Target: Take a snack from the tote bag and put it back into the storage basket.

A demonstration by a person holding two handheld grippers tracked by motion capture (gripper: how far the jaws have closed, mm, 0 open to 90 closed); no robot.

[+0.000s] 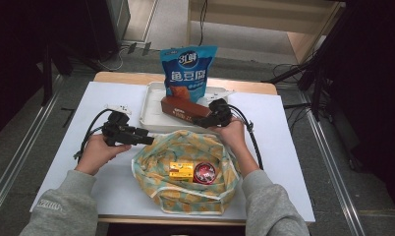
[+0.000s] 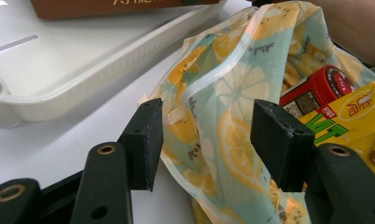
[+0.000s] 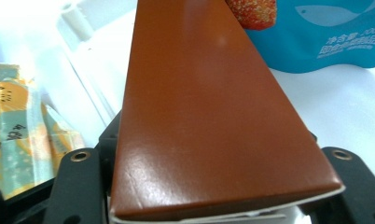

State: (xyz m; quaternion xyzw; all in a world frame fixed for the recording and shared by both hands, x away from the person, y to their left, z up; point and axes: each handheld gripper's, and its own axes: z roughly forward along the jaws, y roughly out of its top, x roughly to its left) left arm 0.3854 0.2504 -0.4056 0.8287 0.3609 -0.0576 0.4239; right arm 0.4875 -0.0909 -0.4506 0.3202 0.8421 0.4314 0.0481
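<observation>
Brown box (image 1: 184, 109), long and flat, lies tilted across the front edge of the white tray (image 1: 151, 105), and the right gripper (image 1: 211, 119) reaches its near end. Seen from the high view, a lemon-print fabric bag (image 1: 158, 157) sits open near the table's front edge, with a yellow drink carton (image 1: 181, 171) and a red-lidded can (image 1: 205, 172) inside. A blue snack pouch (image 1: 188, 71) stands upright at the tray's far side. The left gripper (image 1: 145, 139) points at the bag's left rim.

From the left gripper view, the jaws stand apart with the bag's rim (image 2: 209, 121) between them; the pads do not press the cloth (released, not gripping).

From the right gripper view, the brown box (image 3: 209, 116) runs out from between the jaws. Whether the pads clamp its sides cannot be told, since the box hides them.

Judging by this, the step in hand is moving the box from tray to bag. Next, the right jaws need a firm hold on the box, the left should hold the rim open, then lift and lower it in.
</observation>
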